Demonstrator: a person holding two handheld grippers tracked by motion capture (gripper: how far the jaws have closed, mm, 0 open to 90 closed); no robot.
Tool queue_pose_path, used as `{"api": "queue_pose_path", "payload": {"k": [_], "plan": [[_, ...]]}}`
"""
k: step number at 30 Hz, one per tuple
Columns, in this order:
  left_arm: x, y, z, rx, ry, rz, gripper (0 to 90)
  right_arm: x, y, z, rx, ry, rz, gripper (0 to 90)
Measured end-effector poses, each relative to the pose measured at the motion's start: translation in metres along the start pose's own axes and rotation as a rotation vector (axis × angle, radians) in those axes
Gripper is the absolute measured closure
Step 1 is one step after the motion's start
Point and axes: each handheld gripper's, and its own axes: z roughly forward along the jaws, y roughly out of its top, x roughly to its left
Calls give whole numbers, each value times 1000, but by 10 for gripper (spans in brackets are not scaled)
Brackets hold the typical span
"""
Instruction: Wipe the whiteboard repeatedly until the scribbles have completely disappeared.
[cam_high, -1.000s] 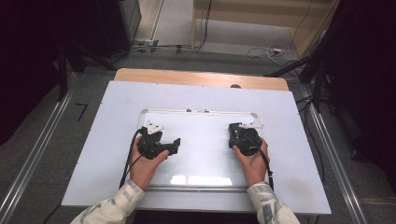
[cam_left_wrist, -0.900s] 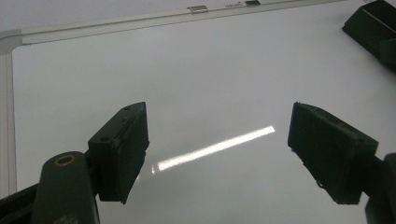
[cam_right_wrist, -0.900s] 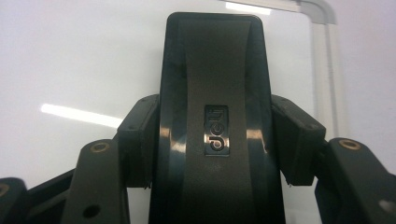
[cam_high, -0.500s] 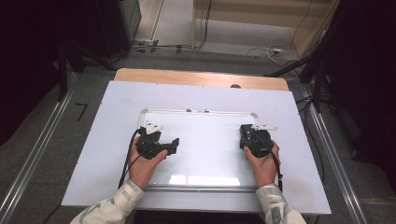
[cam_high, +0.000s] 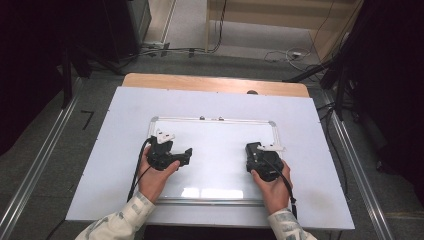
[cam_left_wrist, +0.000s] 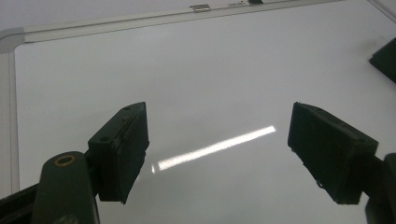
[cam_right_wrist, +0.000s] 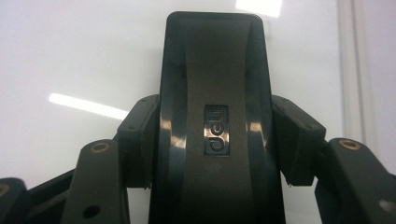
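In the high view the right gripper (cam_high: 256, 152) sits at the lower right of the whiteboard (cam_high: 215, 140), clenched on a black whiteboard eraser (cam_right_wrist: 215, 116); in the right gripper view the jaws press on both sides of the eraser, which lies flat against the board surface. The left gripper (cam_high: 186, 154) rests at the lower left of the whiteboard, its jaws released, with bare board between them. The whiteboard lies on the white tabletop (cam_high: 125, 110).

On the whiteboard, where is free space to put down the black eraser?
The white metal-framed whiteboard is bare between the left gripper and right gripper, and toward its top rail. The black plastic eraser sits in the right gripper; the lower corners are crowded by hands.
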Motion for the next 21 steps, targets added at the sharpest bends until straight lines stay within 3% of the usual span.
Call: {"api": "queue_pose_path", "payload": {"k": [4,10,16,21], "plan": [[3,0,0,-1,4,-12,212,1,15,12,2,8,-3,386],[7,-2,-1,-1,12,-20,212,-20,29,25,3,-12,41,386],[9,-3,-1,4,17,-18,212,-37,20,19,-1,-32,69,385],[12,-4,-4,1,19,-23,212,-34,4,6,-1,-28,51,386]]}}
